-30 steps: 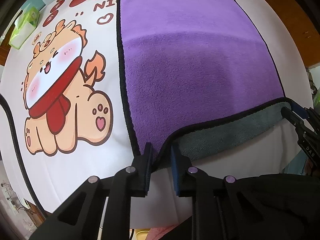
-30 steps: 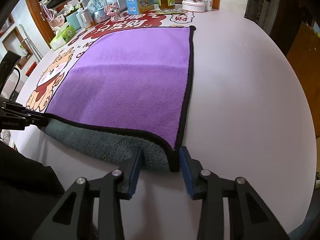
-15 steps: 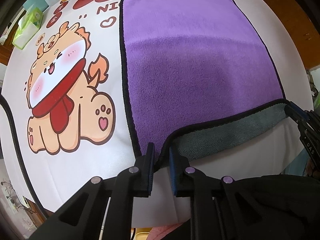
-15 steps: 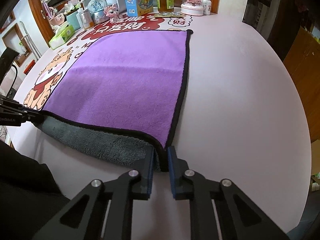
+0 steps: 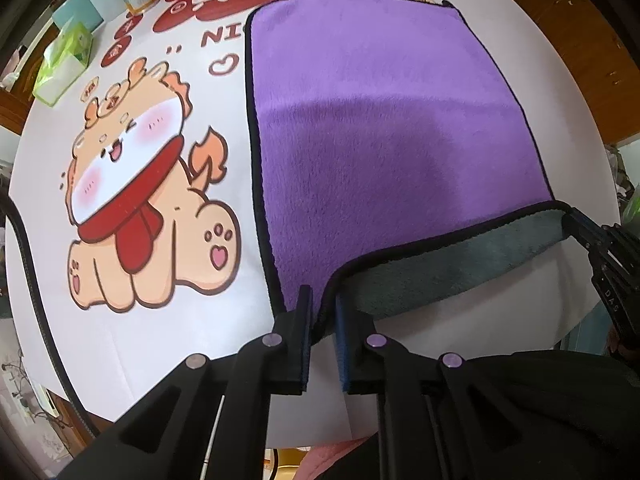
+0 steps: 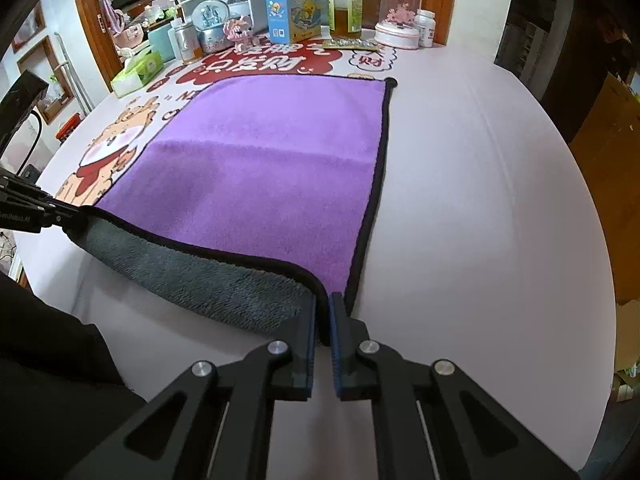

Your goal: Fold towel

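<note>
A purple towel (image 5: 380, 128) with a black hem and a grey underside lies spread on the white table; it also shows in the right wrist view (image 6: 272, 168). Its near edge is lifted off the table, so the grey side (image 6: 192, 272) shows. My left gripper (image 5: 323, 300) is shut on the towel's near left corner. My right gripper (image 6: 323, 300) is shut on the near right corner. Each gripper shows at the edge of the other's view: the right one (image 5: 600, 248), the left one (image 6: 44, 212).
The tablecloth has a cartoon dog print (image 5: 136, 200) left of the towel. Jars, a tissue box (image 6: 138, 72), a blue carton (image 6: 292, 8), a bottle and a glass dome (image 6: 400, 12) stand along the far edge. A dark-clothed body is at the near edge.
Both grippers closed on the towel's near corners and lifted the near edge a little higher, so more of the far table shows.
</note>
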Available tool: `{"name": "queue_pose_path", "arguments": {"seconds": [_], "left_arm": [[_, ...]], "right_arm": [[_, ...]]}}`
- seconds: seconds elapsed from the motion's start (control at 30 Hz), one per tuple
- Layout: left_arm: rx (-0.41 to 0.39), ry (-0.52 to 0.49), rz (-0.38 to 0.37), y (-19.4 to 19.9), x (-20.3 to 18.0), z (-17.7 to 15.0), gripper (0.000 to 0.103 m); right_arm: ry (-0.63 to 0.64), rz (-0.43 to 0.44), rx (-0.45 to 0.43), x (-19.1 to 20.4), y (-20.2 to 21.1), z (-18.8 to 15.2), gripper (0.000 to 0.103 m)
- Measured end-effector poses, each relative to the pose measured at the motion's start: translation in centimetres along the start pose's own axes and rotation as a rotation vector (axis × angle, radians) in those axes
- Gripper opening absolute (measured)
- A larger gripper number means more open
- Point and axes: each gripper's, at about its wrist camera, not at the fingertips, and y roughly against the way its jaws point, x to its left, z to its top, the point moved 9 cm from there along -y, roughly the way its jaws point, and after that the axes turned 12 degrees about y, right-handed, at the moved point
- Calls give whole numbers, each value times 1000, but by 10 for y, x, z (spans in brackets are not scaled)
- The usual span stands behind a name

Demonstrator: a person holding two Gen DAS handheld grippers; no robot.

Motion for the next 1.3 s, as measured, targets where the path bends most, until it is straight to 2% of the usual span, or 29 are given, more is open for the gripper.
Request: {"name": "queue_pose_path", "arguments": {"seconds": [0.33, 0.53, 0.73, 1.03, 1.3], "left_arm": [[-51, -43, 19, 38, -5, 29, 8], [-126, -67, 30, 61, -11, 53, 8], [-204, -74, 47, 82, -7, 90, 8], [-322, -65, 51, 109, -3, 149, 8], [-408, -28, 21, 107, -3, 197, 8]], "right_arm": [[20, -2, -74, -12, 19, 34, 6], [42, -27, -131, -22, 34, 62, 6], [46, -60, -198, -36, 48, 96, 6], [36, -138, -306, -55, 50, 154, 6], [32, -259, -365, -72, 33, 196, 6]]}}
